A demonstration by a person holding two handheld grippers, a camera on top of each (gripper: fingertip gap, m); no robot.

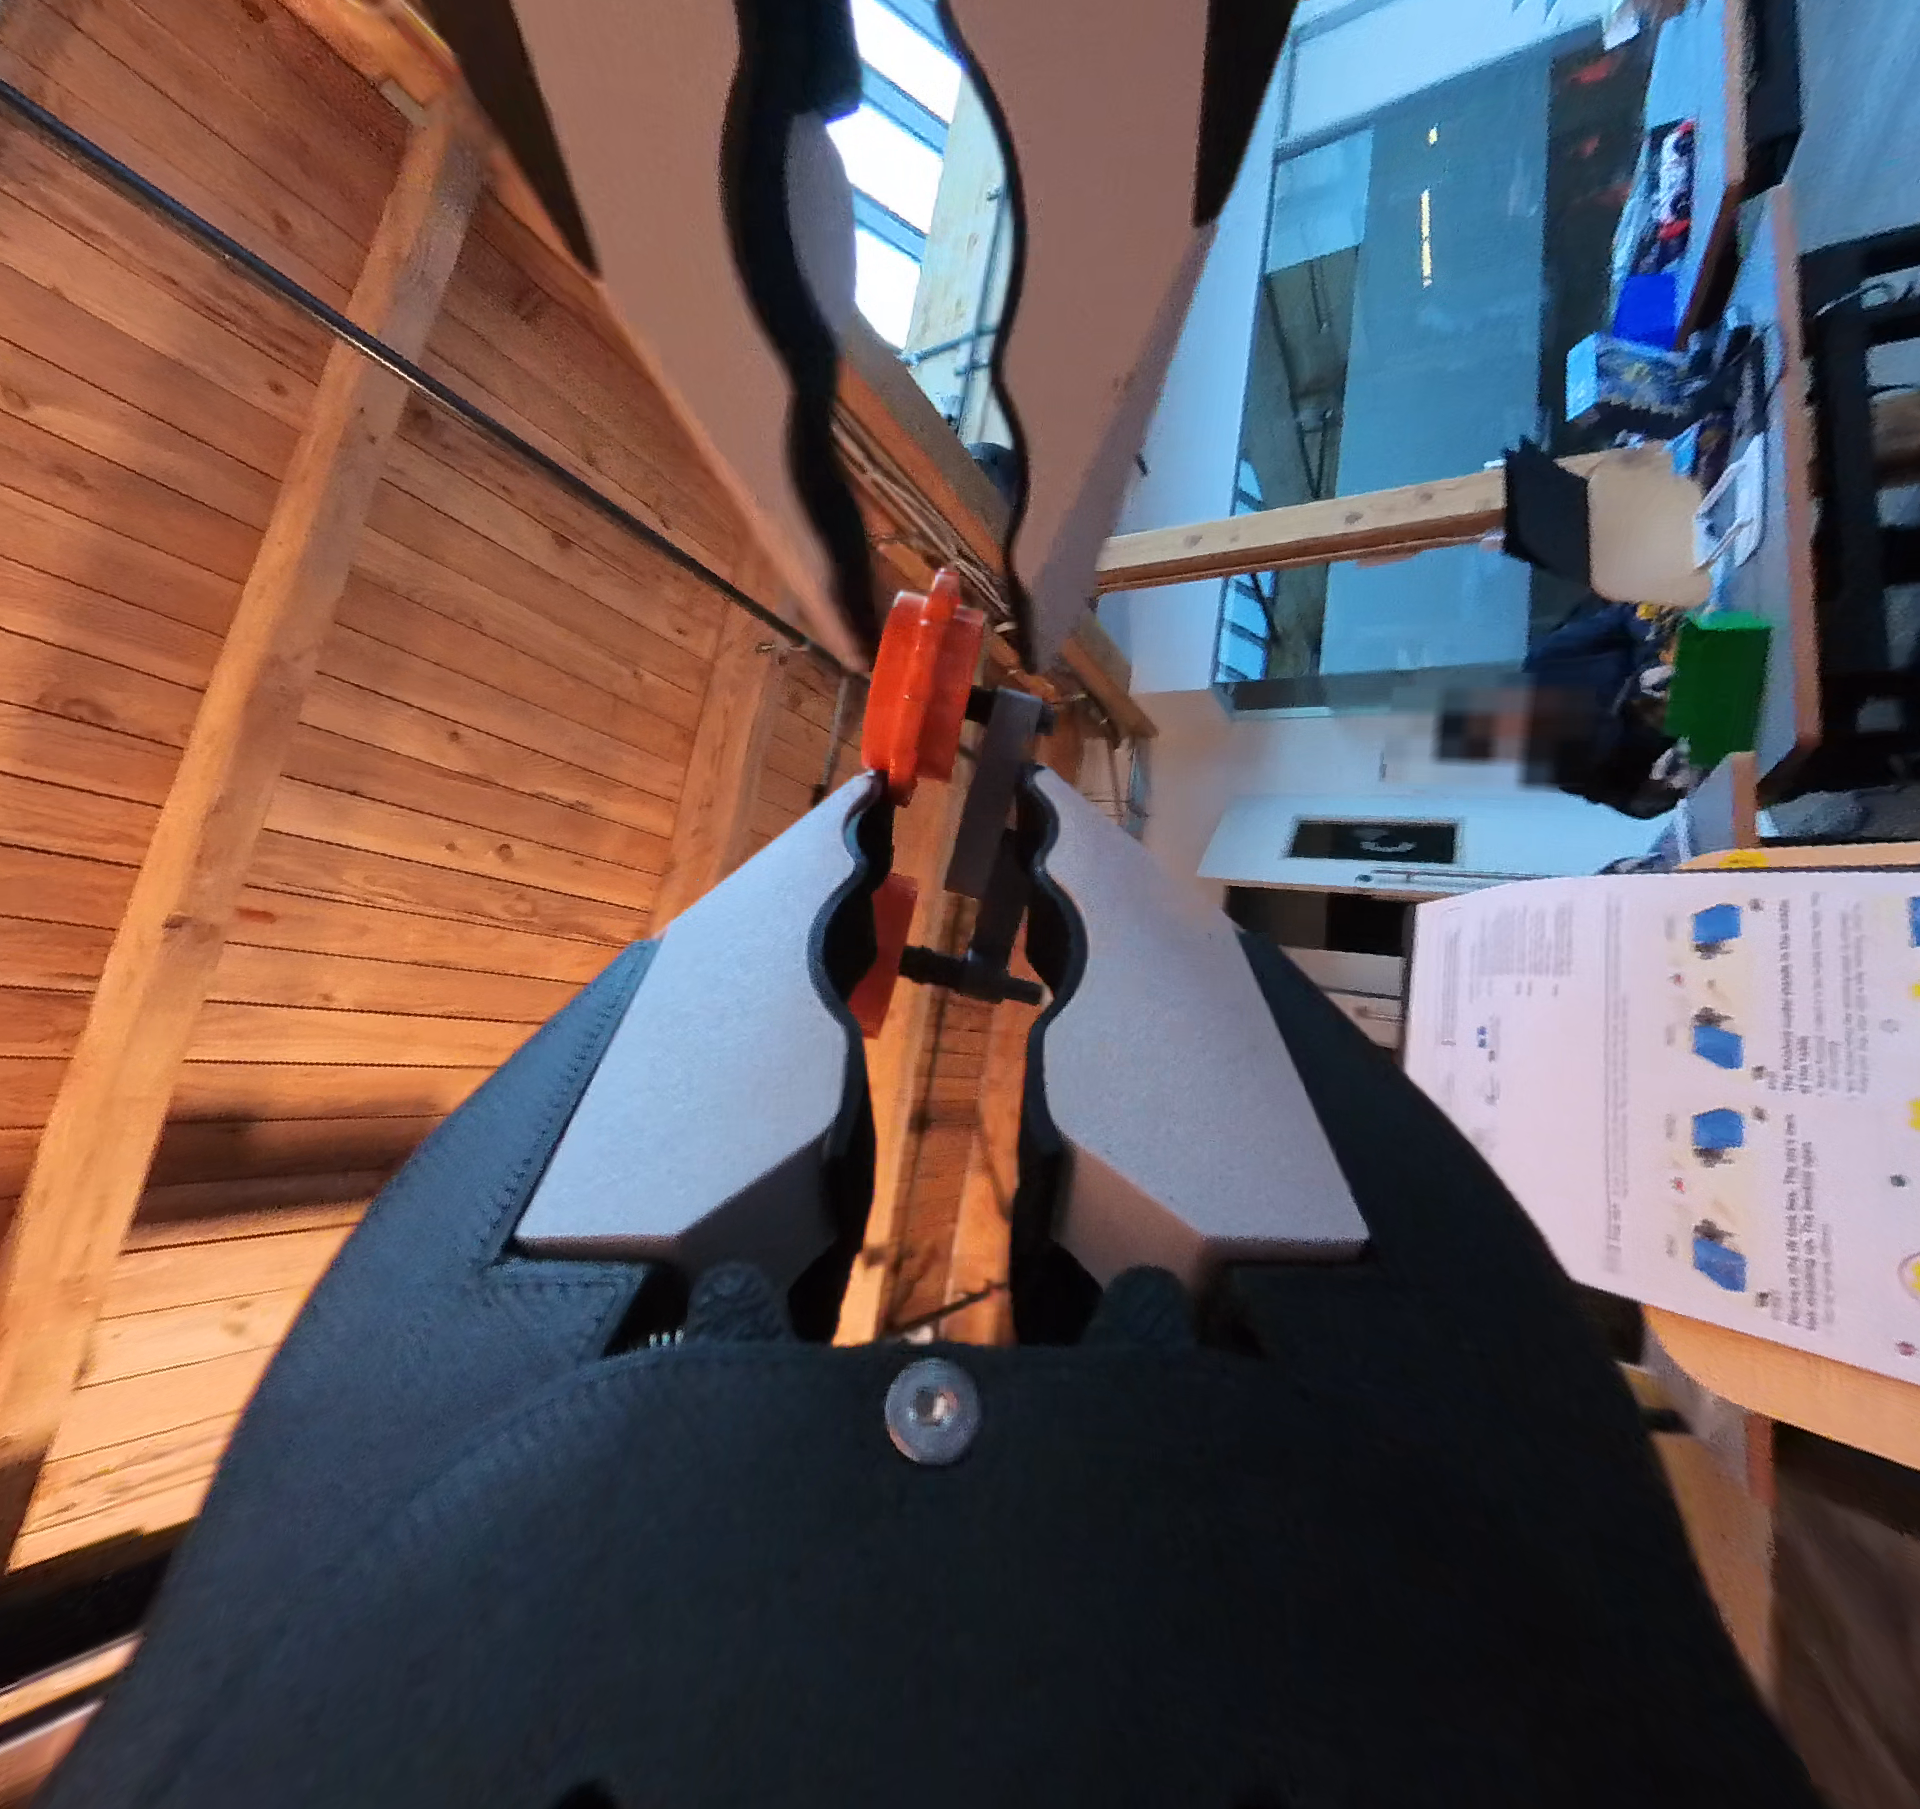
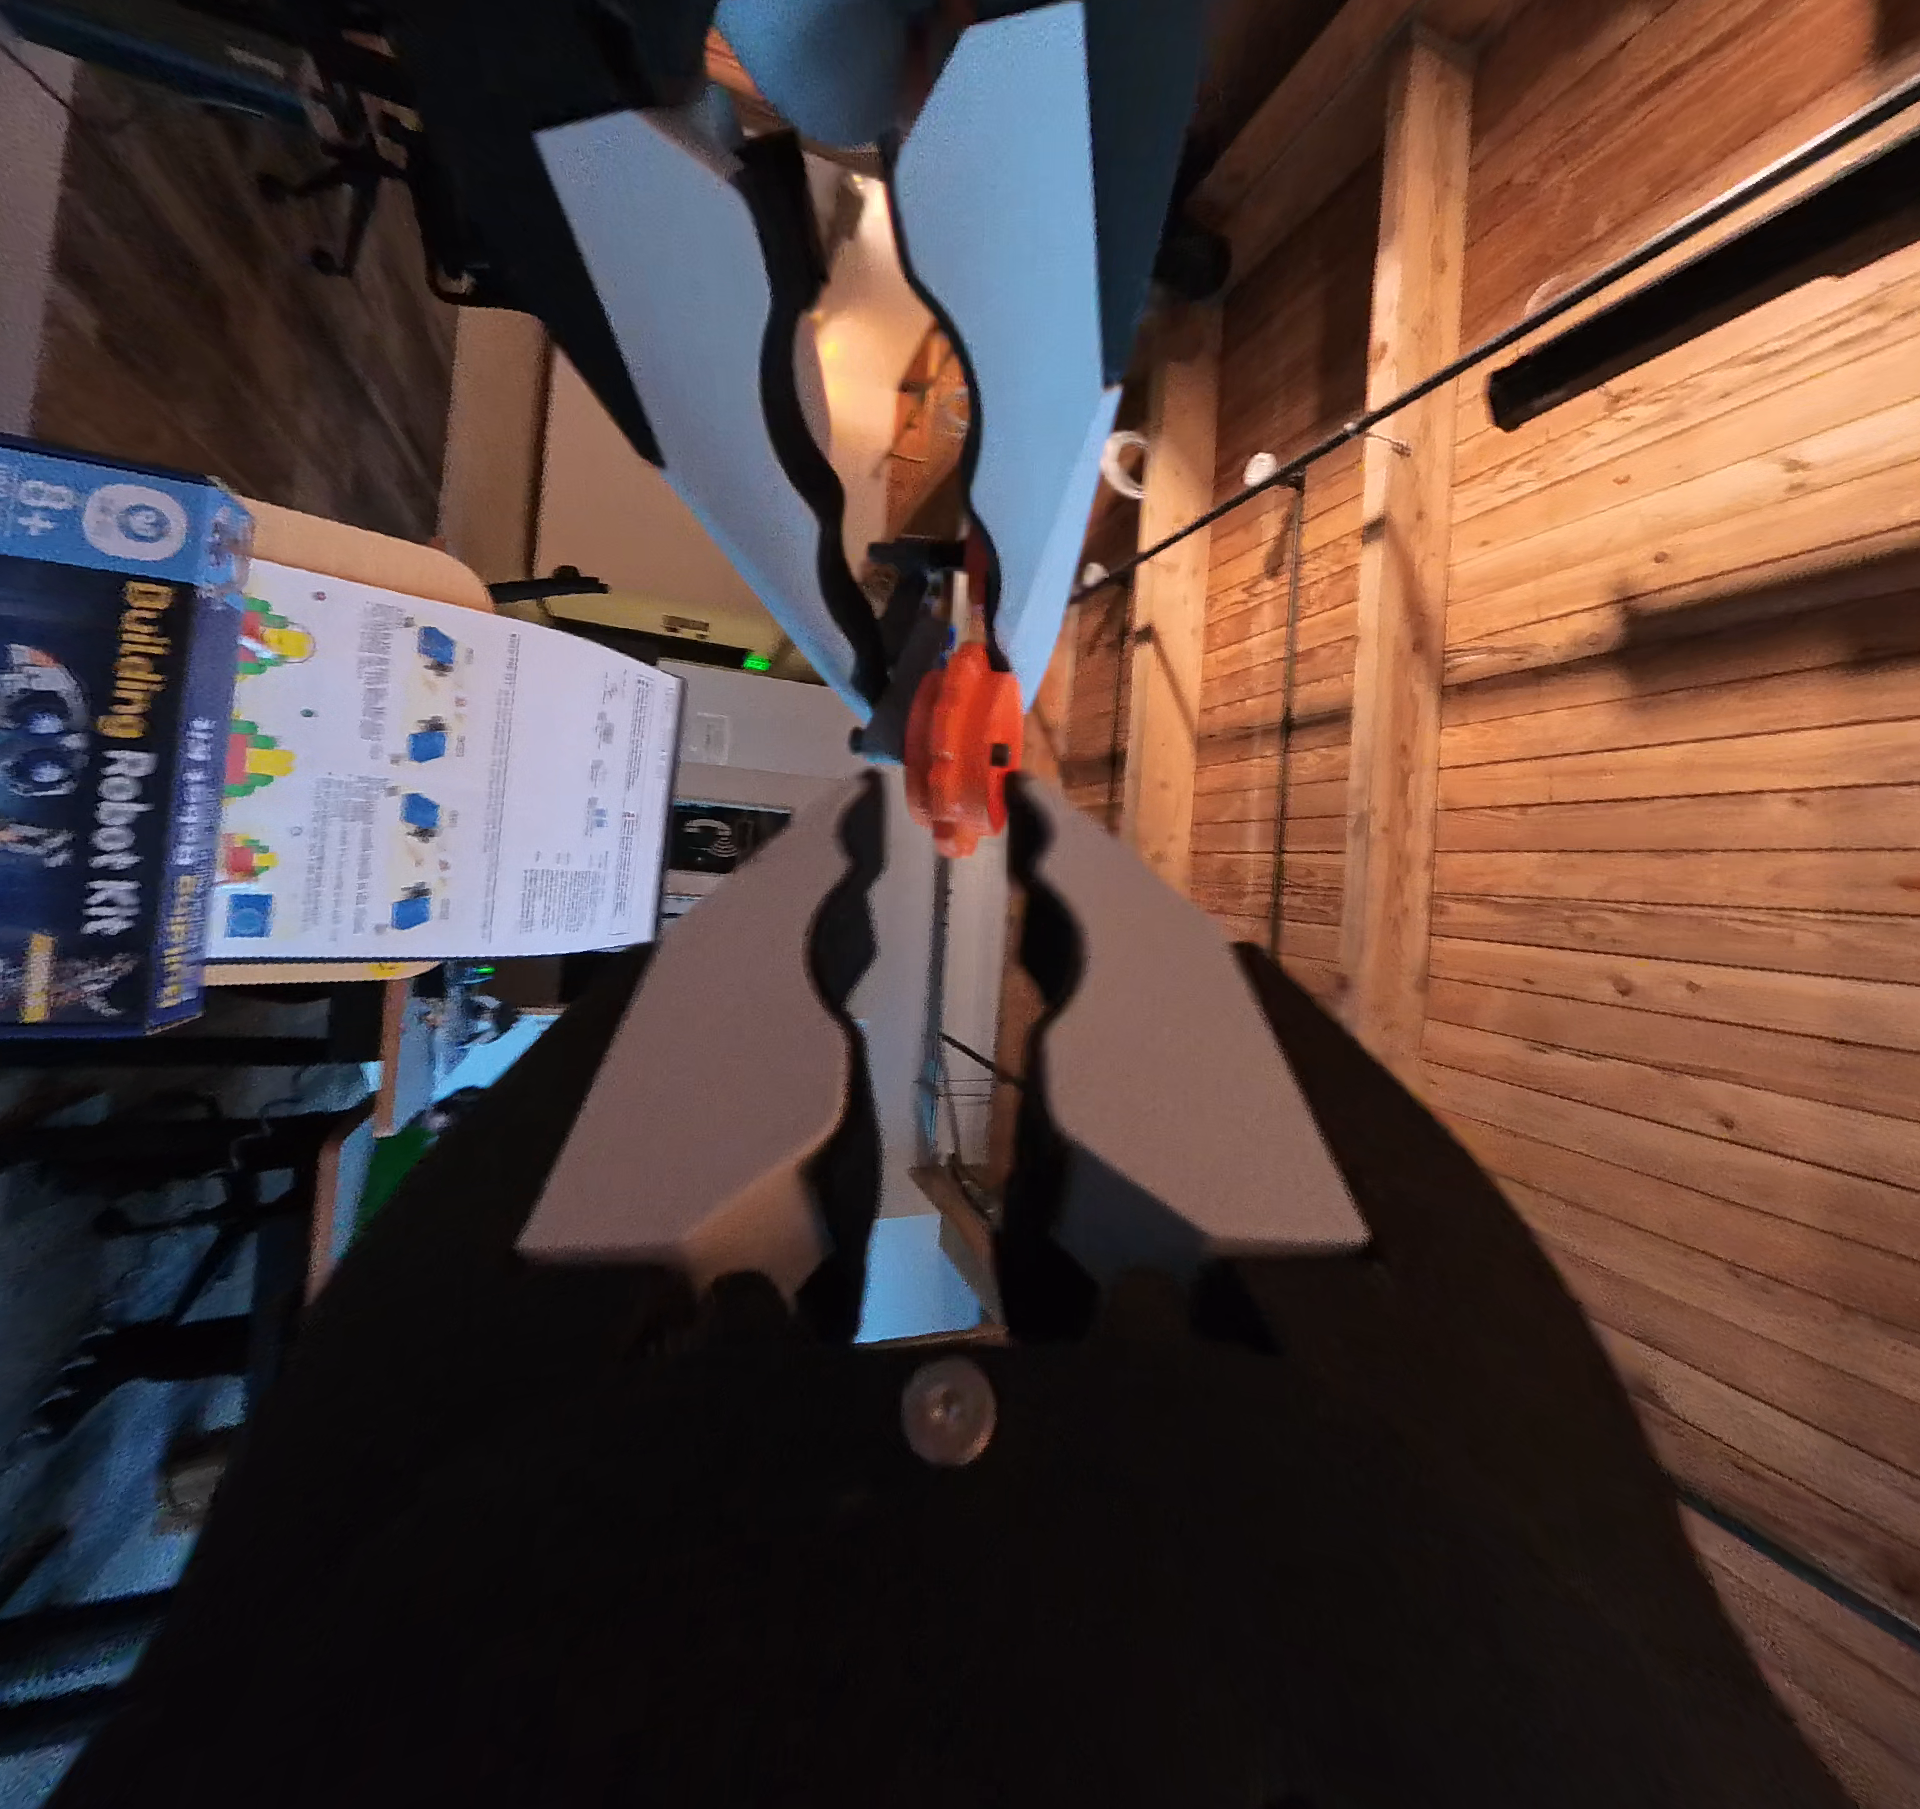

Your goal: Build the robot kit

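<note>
Both grippers meet tip to tip in the air around a small toy assembly. My left gripper (image 1: 956, 788) is shut on its grey beam (image 1: 987, 824), black axle (image 1: 966, 970) and a small orange part (image 1: 883, 949). A larger orange gear (image 1: 925, 689) sits at the far end, between the tips of my right gripper (image 1: 945, 647), which comes in from the top. In the right wrist view my right gripper (image 2: 940, 788) is shut on the orange gear (image 2: 961, 751). The left gripper (image 2: 940, 705) faces it, holding the grey beam (image 2: 914, 658).
A wooden plank wall (image 1: 312, 720) fills one side of both views (image 2: 1610, 824). A printed instruction sheet (image 1: 1662, 1084) lies on a light wooden table, next to a blue kit box (image 2: 94, 772). A green block (image 1: 1720, 684) and cluttered shelves stand farther off. Left and right tips are no more than a few centimetres apart.
</note>
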